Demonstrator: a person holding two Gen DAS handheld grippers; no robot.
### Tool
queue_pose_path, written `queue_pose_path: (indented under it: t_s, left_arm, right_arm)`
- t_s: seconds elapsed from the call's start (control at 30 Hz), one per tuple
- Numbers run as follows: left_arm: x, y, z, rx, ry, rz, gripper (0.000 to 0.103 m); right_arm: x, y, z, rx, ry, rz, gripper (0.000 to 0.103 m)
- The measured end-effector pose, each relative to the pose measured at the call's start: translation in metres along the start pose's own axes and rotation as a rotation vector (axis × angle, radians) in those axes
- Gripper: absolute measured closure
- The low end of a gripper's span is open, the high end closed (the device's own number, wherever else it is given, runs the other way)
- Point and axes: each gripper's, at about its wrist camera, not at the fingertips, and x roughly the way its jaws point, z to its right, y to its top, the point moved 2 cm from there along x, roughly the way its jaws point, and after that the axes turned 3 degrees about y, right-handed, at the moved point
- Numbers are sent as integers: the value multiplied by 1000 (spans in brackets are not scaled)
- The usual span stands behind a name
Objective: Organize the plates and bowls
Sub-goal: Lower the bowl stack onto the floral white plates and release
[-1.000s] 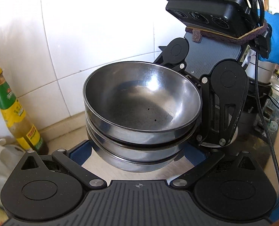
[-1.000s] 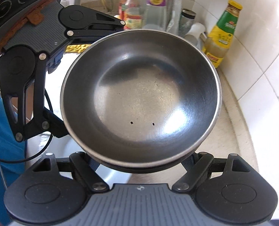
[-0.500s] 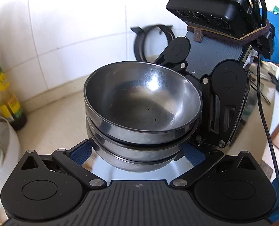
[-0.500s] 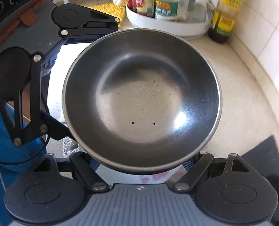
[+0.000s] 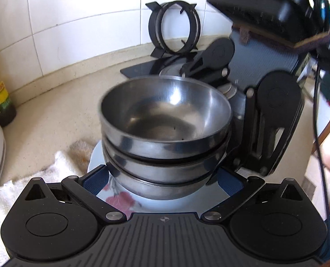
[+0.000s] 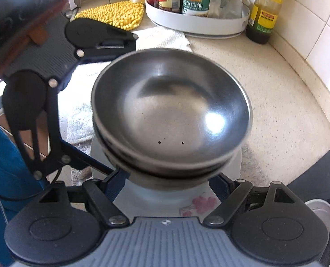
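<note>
Left wrist view has the stack of three steel bowls dead centre, nested together and sitting over a white plate with pink flowers, though whether the bottom bowl touches it I can't tell. Both grippers are clamped on the stack from opposite sides, the left gripper and the right gripper each with a finger either side of the lowest bowl. Further out there's a white towel on the beige counter, a black burner ring leaning on the tiled wall, and in the right wrist view a tray of bottles plus a yellow mat.
</note>
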Motion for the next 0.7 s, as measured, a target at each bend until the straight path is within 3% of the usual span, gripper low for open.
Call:
queue_pose_path:
  t_s: [0.13,0.43,0.7]
  left_arm:
    - [-1,-7,1,-11,19,-16,0]
    - [2,-8,7,7,39,-54,2]
    - [-13,-15,7,-66,67,-45,1]
  right_arm:
    - [3,0,1,-50,-28,-21,18]
    - [-5,-9,5,-66,29,20,10]
    - [-32,-36,-5,139,-3,117,6]
